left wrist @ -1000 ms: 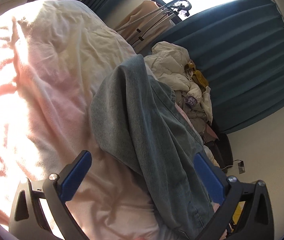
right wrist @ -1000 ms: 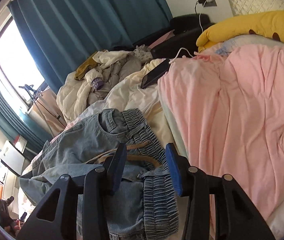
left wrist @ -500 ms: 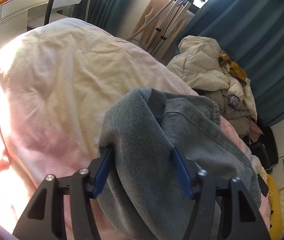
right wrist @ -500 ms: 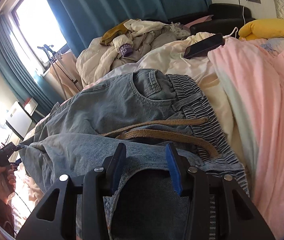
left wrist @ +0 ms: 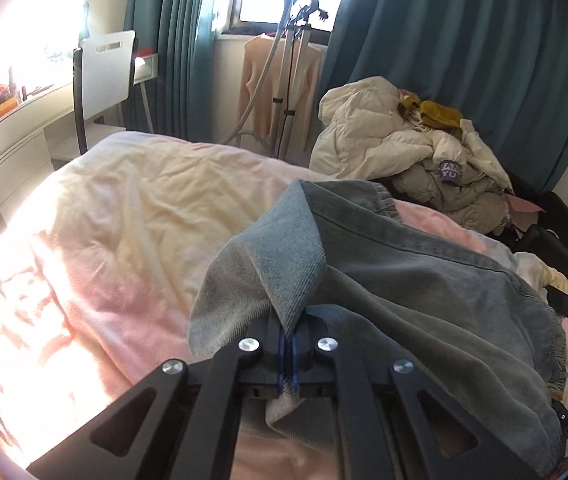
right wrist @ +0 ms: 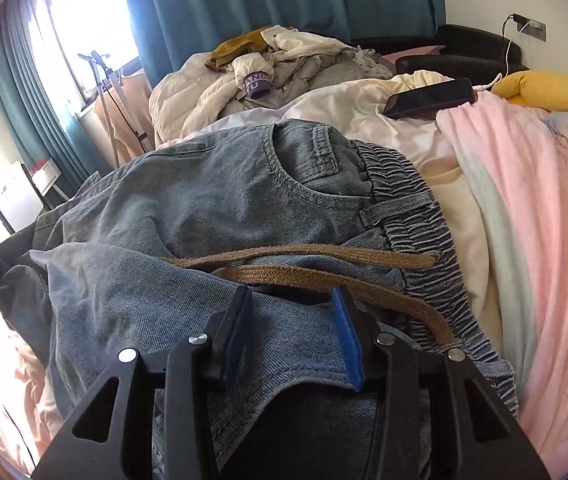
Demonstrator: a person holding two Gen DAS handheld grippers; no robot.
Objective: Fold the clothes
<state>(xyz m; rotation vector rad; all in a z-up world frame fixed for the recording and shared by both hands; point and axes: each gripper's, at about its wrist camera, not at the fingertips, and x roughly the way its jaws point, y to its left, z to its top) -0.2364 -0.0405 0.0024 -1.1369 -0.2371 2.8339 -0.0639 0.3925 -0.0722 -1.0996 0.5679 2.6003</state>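
Observation:
A pair of blue-grey denim jeans (right wrist: pixel 220 208) lies on the pink bed cover, its elastic waistband (right wrist: pixel 412 200) to the right and a brown woven belt (right wrist: pixel 324 272) across it. My left gripper (left wrist: pixel 289 350) is shut on a fold of the jeans' fabric (left wrist: pixel 284 264), which stands up from its jaws. My right gripper (right wrist: pixel 292 344) is open, its blue pads (right wrist: pixel 346 344) standing either side of a denim layer just below the belt.
A heap of cream and grey clothes (left wrist: pixel 424 160) lies at the bed's far side by teal curtains (left wrist: pixel 464 40). A phone (right wrist: pixel 430 98) on a charging cable and a yellow cushion (right wrist: pixel 552 92) lie at the right. A garment steamer stand (left wrist: pixel 292 60) and a white chair (left wrist: pixel 104 76) stand beyond the bed.
My left gripper has closed from wide open onto a fold of the jeans and lifted it. My right gripper has moved forward over the jeans and stayed open.

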